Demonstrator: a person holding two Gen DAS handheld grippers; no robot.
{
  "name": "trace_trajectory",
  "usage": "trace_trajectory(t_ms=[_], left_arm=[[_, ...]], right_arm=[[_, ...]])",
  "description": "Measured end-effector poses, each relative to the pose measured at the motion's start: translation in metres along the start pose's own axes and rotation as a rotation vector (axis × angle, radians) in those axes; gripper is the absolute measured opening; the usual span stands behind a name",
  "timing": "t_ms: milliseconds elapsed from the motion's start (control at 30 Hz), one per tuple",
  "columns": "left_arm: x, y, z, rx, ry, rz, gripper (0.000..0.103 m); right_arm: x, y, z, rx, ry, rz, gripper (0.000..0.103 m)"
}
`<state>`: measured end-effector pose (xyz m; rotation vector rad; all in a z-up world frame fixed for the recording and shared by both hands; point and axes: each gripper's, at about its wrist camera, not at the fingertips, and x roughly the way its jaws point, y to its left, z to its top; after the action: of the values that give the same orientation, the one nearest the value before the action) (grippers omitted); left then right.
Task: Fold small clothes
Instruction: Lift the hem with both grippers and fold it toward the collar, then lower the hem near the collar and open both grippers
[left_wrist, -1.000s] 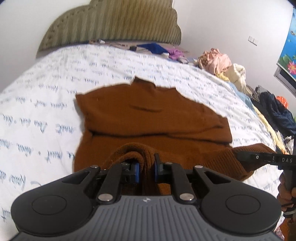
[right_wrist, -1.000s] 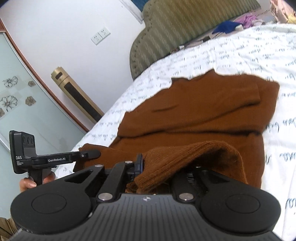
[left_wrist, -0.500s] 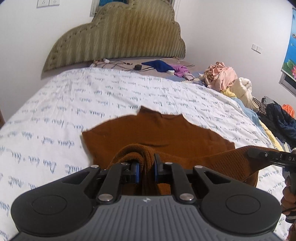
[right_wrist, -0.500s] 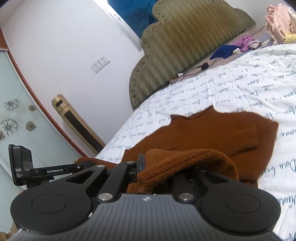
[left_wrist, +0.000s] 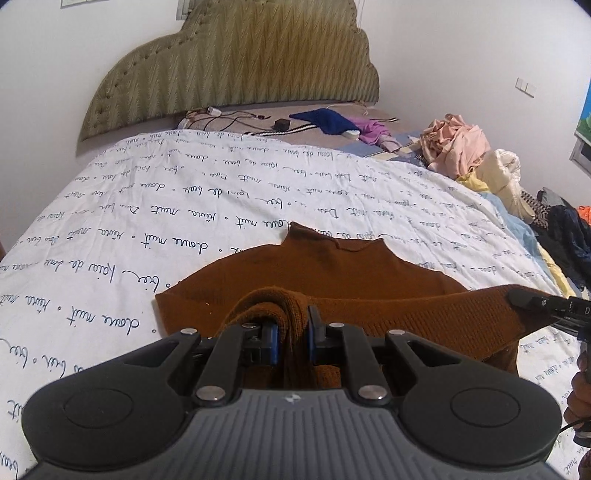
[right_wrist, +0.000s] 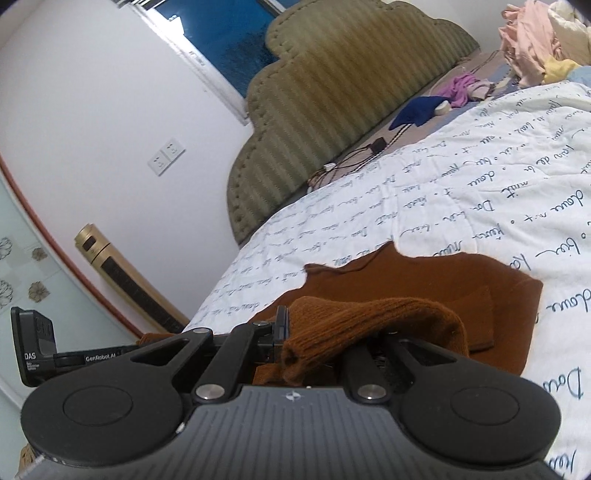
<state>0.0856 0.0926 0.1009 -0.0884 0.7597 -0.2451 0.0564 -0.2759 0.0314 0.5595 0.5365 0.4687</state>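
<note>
Left wrist view is showing the left gripper (left_wrist: 291, 334) pinching a bunched ridge of the brown sweater (left_wrist: 332, 273) between its blue pads, jaws drawn narrow on the knit. Over at three o'clock the right gripper (left_wrist: 524, 299) is holding the other end of that hem, lifted edge stretching taut between the two. From the right wrist view, the right gripper (right_wrist: 317, 347) is clamping a ribbed fold that is draping over its fingers, with the left gripper (right_wrist: 74, 360) showing at nine o'clock. The sweater's far half, collar at twelve o'clock, is lying flat on the printed bedsheet (left_wrist: 147, 221). I'm judging this as the bottom-to-top fold underway: next, both hands are needing to carry the hem toward the collar evenly, lay it square, then release together, or it's going skewed.
</note>
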Motion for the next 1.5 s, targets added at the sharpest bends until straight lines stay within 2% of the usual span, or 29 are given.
trace_trajectory(t_ms=[300,533,733,833,900,933,1000,1033,1100,1167,1267,1333,1500], left_arm=[[0.059,0.002,0.016,0.007,0.065,0.023,0.014],[0.116,0.020,0.015,-0.042,0.168,0.027,0.015],[0.139,0.039,0.014,-0.123,0.254,-0.038,0.017],[0.145,0.052,0.016,-0.192,0.280,-0.080,0.018],[0.148,0.063,0.018,-0.260,0.290,-0.114,0.021],[0.149,0.070,0.018,-0.304,0.293,-0.137,0.022],[0.152,0.084,0.018,-0.398,0.296,-0.187,0.031],[0.153,0.092,0.016,-0.450,0.295,-0.212,0.033],[0.154,0.105,0.014,-0.548,0.285,-0.257,0.045],[0.152,0.116,0.013,-0.624,0.256,-0.277,0.053],[0.150,0.128,0.012,-0.707,0.231,-0.309,0.054],[0.149,0.132,0.011,-0.740,0.225,-0.316,0.054],[0.144,0.135,0.015,-0.741,0.167,-0.294,0.054]], right_arm=[[0.044,-0.033,0.014,0.061,0.010,-0.047,0.012],[0.078,-0.071,0.010,0.189,0.063,-0.059,0.012],[0.100,-0.086,0.005,0.217,0.136,-0.108,0.017],[0.107,-0.093,0.007,0.237,0.153,-0.122,0.030],[0.110,-0.098,0.008,0.259,0.155,-0.114,0.044],[0.110,-0.100,0.008,0.271,0.154,-0.101,0.046],[0.112,-0.102,0.010,0.292,0.158,-0.074,0.056],[0.113,-0.102,0.011,0.301,0.158,-0.063,0.057],[0.113,-0.103,0.013,0.316,0.157,-0.047,0.061],[0.115,-0.103,0.016,0.328,0.157,-0.028,0.065],[0.115,-0.108,0.020,0.382,0.148,0.017,0.074],[0.116,-0.113,0.022,0.427,0.139,0.038,0.076],[0.119,-0.126,0.024,0.514,0.090,0.063,0.078]])
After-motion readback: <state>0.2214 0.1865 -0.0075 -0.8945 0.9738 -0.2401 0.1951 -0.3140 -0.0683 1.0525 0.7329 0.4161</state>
